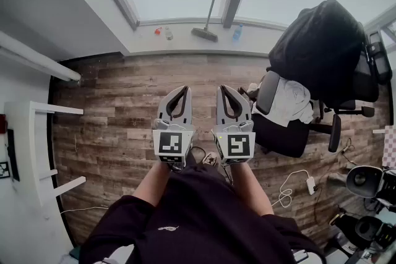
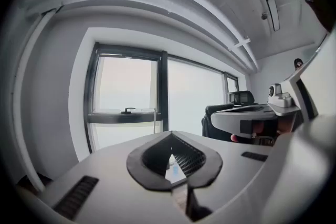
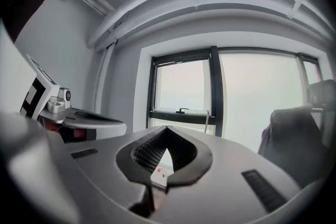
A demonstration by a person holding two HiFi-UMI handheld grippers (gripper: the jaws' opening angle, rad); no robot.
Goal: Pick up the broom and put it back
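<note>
The broom (image 1: 210, 6) leans upright against the window frame across the room, its head (image 1: 204, 34) resting on the low sill. Its thin handle (image 2: 155, 120) shows by the window in the left gripper view, and the handle (image 3: 206, 122) appears again in the right gripper view. My left gripper (image 1: 182, 89) and right gripper (image 1: 224, 88) are held side by side over the wooden floor, well short of the broom. Both point toward the window. Their jaws are shut with the tips touching and nothing between them. The left gripper (image 2: 170, 136) and right gripper (image 3: 167, 131) frame the window through their loops.
A black office chair (image 1: 291, 127) with a dark bag (image 1: 322, 46) and white cloth stands to the right. A white shelf unit (image 1: 37, 151) is at the left wall. A white cable and charger (image 1: 297, 185) lie on the floor. Small bottles (image 1: 168, 33) sit on the sill.
</note>
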